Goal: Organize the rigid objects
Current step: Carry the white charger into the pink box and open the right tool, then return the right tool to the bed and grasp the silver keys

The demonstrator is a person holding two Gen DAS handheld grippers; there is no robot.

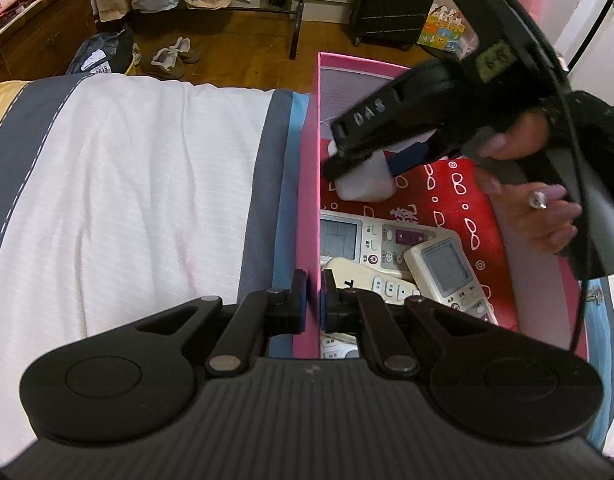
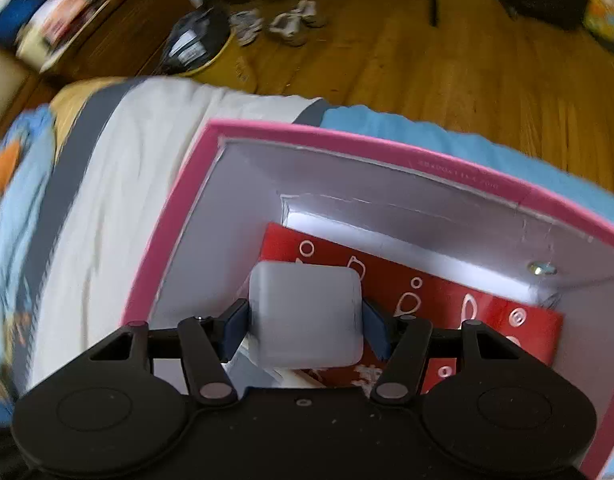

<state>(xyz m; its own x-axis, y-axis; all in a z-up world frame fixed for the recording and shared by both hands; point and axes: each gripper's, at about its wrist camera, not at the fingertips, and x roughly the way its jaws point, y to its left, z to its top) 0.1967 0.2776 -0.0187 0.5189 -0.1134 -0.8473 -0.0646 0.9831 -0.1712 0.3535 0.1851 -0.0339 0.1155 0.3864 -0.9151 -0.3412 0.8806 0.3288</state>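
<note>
While left hand-held gripper (image 1: 313,300) pinches pink box (image 1: 307,168) wall, right hand-held gripper (image 2: 305,322) clamps white block (image 2: 307,316) (over box).

The box (image 1: 307,184) sits on the bed (image 1: 139,184). Three remotes (image 1: 387,252) lie in it, on a flat packet (image 2: 487,312). Shoes (image 1: 169,58) sit on the floor (image 2: 447,68) behind.

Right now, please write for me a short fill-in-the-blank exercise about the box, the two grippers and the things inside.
1. The left gripper is shut on the box's ____ wall.
2. The right gripper holds a ____ block over the box.
3. The remotes lie on a ____ sheet with white patterns.

Missing words: pink; white; red
</note>
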